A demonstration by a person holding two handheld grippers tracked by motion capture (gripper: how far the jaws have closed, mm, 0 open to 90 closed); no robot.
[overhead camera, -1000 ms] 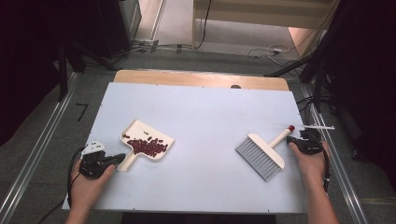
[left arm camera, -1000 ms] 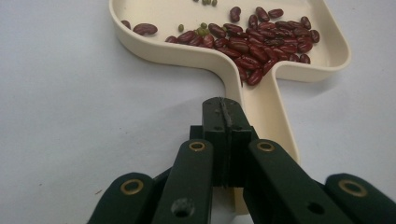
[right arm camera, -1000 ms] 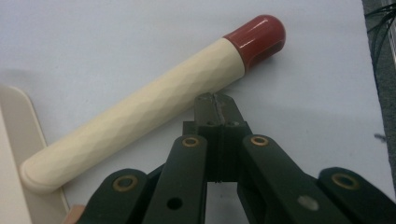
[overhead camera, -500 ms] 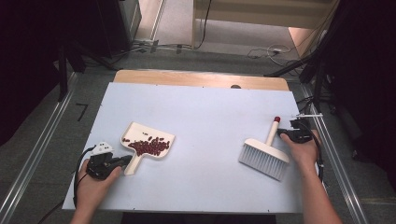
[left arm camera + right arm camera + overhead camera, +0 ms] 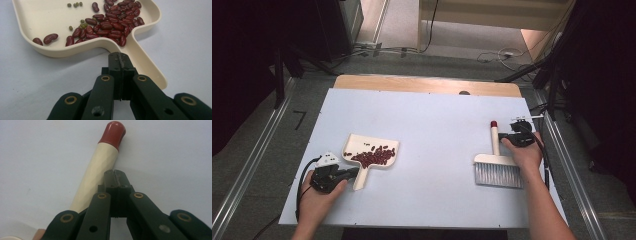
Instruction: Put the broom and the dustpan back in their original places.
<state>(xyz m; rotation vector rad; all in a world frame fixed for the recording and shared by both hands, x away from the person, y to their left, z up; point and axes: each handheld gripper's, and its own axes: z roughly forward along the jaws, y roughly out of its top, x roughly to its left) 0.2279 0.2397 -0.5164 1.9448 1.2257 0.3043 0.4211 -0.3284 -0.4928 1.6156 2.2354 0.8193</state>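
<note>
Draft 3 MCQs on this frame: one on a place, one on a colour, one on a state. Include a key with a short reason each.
1. Where do the red beans lie?
A. In the cream dustpan
B. Loose on the table by the brush
C. In a bowl at the far edge

2. What colour is the cap on the brush handle's end?
A. Blue
B. Red
C. Black

3. How do the jaws of the left gripper stand?
A. Wide open
B. Closed around a bean
C. Shut together, nothing between them

Key:
1 A, the left gripper view shows the beans heaped inside the dustpan's rim.
2 B, the right gripper view shows a red cap on the cream handle.
3 C, the left gripper view shows the two jaws pressed together beside the dustpan's handle.
</note>
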